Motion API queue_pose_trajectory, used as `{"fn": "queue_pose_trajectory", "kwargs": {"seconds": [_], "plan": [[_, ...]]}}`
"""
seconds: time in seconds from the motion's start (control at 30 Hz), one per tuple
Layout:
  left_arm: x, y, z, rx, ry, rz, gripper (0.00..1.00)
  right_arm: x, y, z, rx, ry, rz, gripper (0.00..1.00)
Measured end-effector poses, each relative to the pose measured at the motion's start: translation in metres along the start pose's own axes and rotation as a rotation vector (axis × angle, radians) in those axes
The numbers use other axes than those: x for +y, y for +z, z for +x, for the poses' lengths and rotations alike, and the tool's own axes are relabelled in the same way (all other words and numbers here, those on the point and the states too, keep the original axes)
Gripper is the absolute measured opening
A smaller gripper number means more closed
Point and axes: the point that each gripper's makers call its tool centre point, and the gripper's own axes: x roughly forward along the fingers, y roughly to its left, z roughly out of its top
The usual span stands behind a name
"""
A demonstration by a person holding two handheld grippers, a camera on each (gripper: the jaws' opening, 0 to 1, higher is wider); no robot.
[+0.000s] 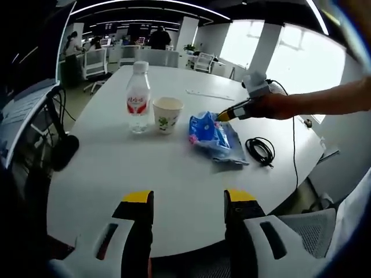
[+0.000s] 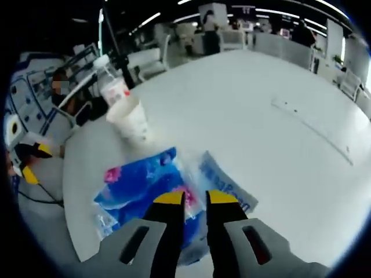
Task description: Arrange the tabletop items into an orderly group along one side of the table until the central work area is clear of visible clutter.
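Reaching over the blue packet (image 2: 152,188), the right tongs (image 2: 195,197) stand with their yellow tips narrowly apart and just above the wrapper; whether they already pinch it I cannot tell. I judge the step in hand is to take this packet and bring it to the cup (image 1: 167,114) and bottle (image 1: 138,98), which stand side by side toward the far side of the white counter (image 1: 174,174). The next move calls for a soft pinch, because the packet is thin, crinkled, glossy plastic and can slip. The cup is paper, the bottle clear plastic with a red label. A black cable (image 1: 260,150) lies coiled near the packet. The left tongs (image 1: 189,200) hang wide and empty at the near edge.
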Motion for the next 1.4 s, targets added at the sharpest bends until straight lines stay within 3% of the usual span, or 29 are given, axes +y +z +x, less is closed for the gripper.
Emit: {"fn": "queue_pose_trajectory", "kwargs": {"seconds": [0.77,1.07,1.13,1.4], "plan": [[0.001,0.003,0.003,-0.001,0.006,-0.008,0.48,0.002,-0.003,0.005,0.023,0.011,-0.044,0.05],[-0.016,0.02,0.04,-0.009,-0.023,-0.052,0.46,0.0,-0.005,0.002,0.016,0.001,-0.028,0.05],[-0.024,0.022,0.05,-0.006,-0.046,-0.111,0.45,-0.001,-0.006,0.002,0.016,-0.003,-0.026,0.05],[-0.042,0.031,0.085,0.006,-0.099,-0.156,0.44,-0.003,-0.008,-0.002,0.01,-0.006,-0.014,0.05]]}}
